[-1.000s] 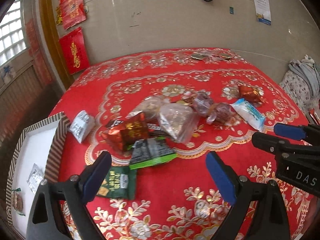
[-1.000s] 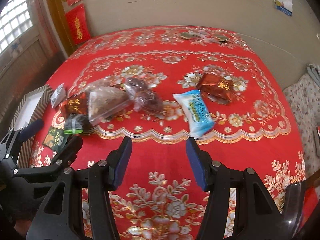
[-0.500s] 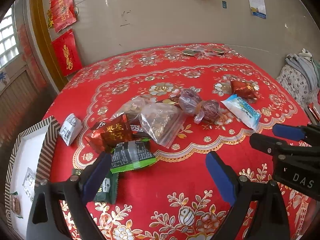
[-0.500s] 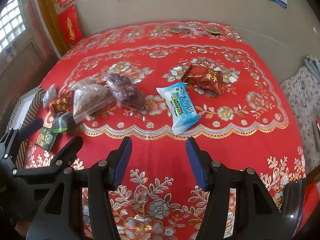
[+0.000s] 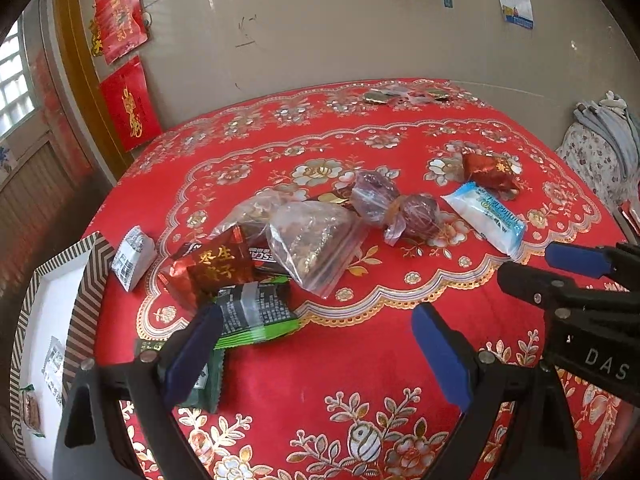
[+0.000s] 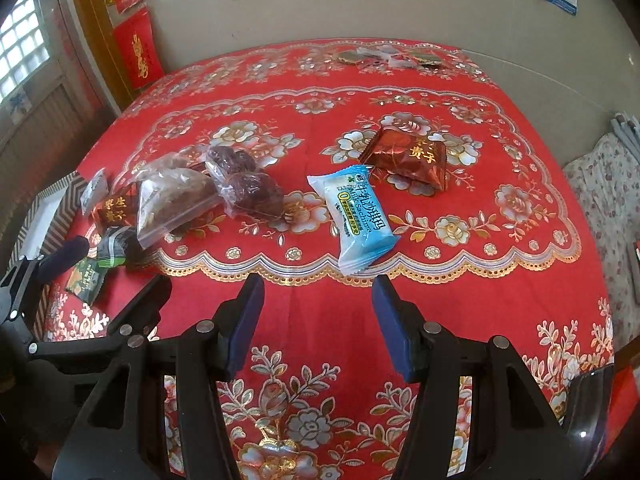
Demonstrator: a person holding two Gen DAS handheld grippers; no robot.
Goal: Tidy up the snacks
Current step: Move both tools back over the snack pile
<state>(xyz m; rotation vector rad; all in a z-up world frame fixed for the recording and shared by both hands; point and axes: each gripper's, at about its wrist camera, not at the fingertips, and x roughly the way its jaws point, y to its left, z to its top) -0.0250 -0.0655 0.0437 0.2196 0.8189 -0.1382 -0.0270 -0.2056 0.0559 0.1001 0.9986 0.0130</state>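
Observation:
Snacks lie scattered on a red floral tablecloth [image 5: 360,360]. In the left wrist view there are a clear bag [image 5: 316,244], a red packet [image 5: 212,268], a black-and-green packet [image 5: 256,312], a dark green packet [image 5: 204,380], a white packet [image 5: 134,258], bagged dates [image 5: 396,210], a blue packet [image 5: 486,216] and a red packet [image 5: 492,168]. My left gripper [image 5: 316,356] is open and empty above the near cloth. My right gripper [image 6: 316,324] is open and empty, just short of the blue packet [image 6: 358,216]; a red packet [image 6: 408,158] lies beyond.
A striped-rim white box [image 5: 40,320] with a few snacks inside stands at the table's left edge. More small items [image 6: 384,58] lie at the far edge by the wall. A floral cloth bundle [image 5: 600,152] sits off the right side.
Both grippers have pulled back and risen slightly, so the snacks appear farther up and smaller. Both stay open and empty; no snack has moved.

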